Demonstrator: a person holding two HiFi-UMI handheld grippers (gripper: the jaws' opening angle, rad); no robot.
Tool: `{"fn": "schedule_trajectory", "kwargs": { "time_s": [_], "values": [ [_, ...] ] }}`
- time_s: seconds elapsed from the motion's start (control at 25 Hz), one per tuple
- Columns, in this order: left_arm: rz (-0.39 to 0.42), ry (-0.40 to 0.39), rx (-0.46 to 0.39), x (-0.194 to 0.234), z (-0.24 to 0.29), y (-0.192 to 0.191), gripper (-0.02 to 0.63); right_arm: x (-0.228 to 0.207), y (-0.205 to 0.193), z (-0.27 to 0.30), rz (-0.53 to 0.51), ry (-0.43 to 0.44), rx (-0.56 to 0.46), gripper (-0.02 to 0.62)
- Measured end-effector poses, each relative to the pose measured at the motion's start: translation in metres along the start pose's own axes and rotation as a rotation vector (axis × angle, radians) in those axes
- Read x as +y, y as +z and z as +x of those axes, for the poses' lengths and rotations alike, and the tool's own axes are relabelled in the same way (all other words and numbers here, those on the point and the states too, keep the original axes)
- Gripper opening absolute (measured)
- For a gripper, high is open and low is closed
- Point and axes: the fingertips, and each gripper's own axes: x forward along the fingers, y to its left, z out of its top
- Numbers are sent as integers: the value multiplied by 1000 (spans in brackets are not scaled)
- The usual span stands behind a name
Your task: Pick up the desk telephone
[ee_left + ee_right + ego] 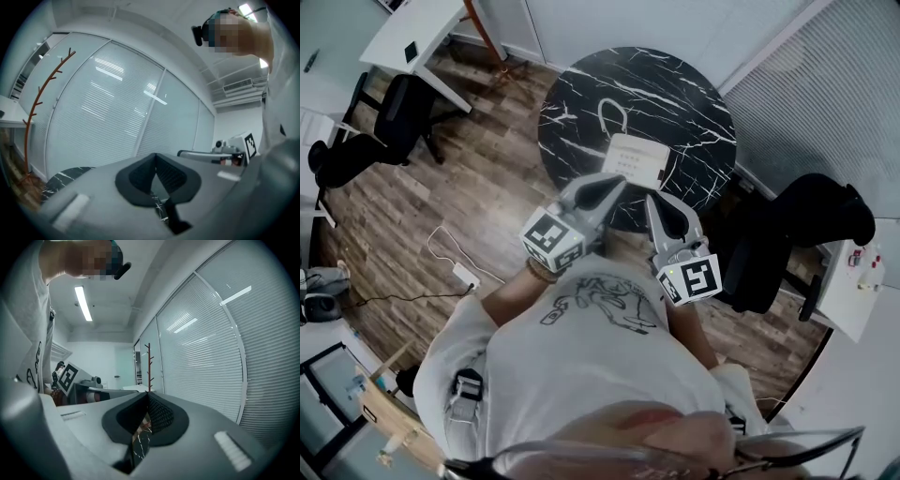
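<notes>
1. While the person stands at the near edge of a round black marble table [675, 84], the left gripper [609, 187] and the right gripper [654, 204] are held side by side at chest height, both pointing towards the table.
2. In the left gripper view, the left gripper's [156, 161] dark ribbed pads meet at the tip with nothing between them. Only a sliver of marble shows through the slit below.
3. In the right gripper view, the right gripper's [147, 404] pads are likewise pressed together and empty, with marble veining visible beneath.
4. The step in hand looks like the approach. To do it well, the jaws should be spread before they reach the phone, since closed pads cannot take hold of it.
5. The tips would probably need to tilt down, because both grippers point level and neither gripper view shows the phone.
6. The body looks broad, so a grip on an edge or from both sides seems wiser than across the middle.
7. In the head view, the white desk telephone [633, 157] sits on the table near its closer edge, just beyond both sets of tips and roughly in line with the gap between the two grippers.
8. A pale curved loop [611, 112] lies behind it; I cannot tell whether it is the cord or the handset.
</notes>
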Motion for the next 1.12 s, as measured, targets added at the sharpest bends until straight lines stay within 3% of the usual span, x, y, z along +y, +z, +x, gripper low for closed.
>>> {"fn": "schedule_trajectory", "kwargs": {
  "time_s": [0.44, 1.12],
  "values": [
    [-18, -28, 27, 75, 25, 8, 2, -34, -1, 75, 5, -32, 13, 6],
    [-46, -35, 69, 100, 58, -5, 3, -78, -16, 90, 30, -64, 42, 6]
  ]
}}
